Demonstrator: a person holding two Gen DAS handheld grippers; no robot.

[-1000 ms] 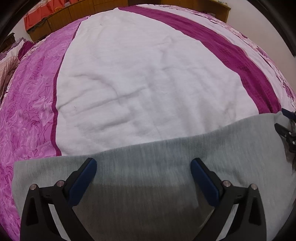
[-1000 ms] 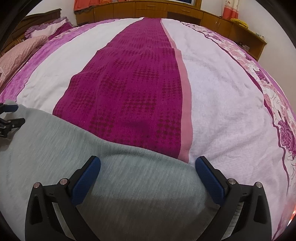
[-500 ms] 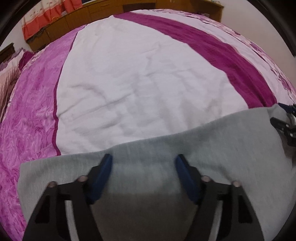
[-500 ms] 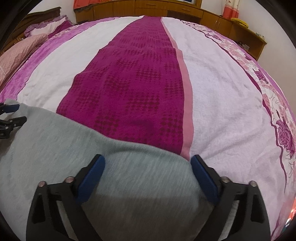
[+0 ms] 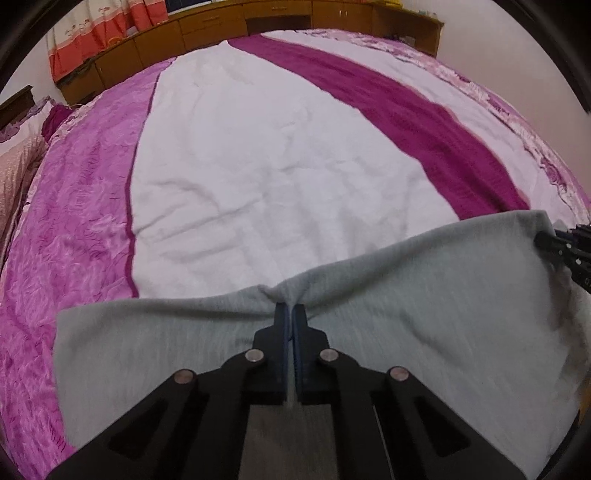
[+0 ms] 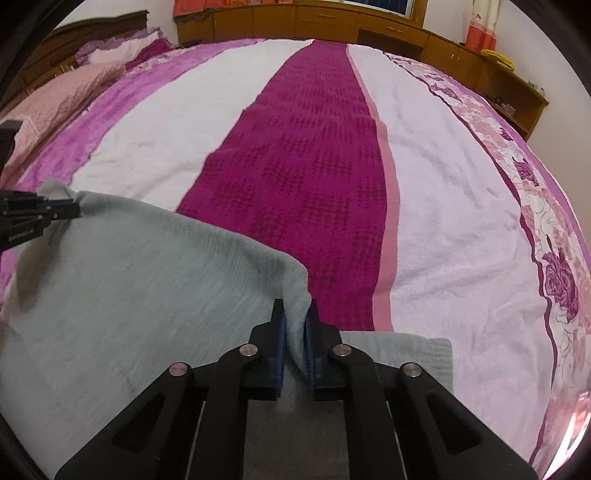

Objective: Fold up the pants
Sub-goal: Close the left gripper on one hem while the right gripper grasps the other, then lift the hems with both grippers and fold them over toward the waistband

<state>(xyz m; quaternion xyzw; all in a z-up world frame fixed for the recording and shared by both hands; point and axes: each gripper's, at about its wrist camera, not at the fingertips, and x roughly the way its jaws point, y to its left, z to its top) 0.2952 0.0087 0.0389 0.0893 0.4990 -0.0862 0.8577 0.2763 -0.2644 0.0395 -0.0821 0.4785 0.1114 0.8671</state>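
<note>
Both grippers clamped on the far edge of grey pants spread on a striped bedspread.

Nearest, the left gripper (image 5: pixel 289 309) has just closed its blue pads on a puckered fold at the far edge of the grey pants (image 5: pixel 424 325), whose cloth spreads to either side of it and beneath it; the right gripper (image 6: pixel 295 308) has likewise just closed, pinching a raised corner of the same edge, with the fabric standing between its pads. In each wrist view the other gripper shows at the frame's side, gripping the same edge further along. Beyond the pants lies the bedspread (image 5: pixel 258 155), white with magenta and pink floral bands. Farther off are pillows (image 6: pixel 110 51) at the left and wooden cabinets (image 6: pixel 332 18) along the wall.
</note>
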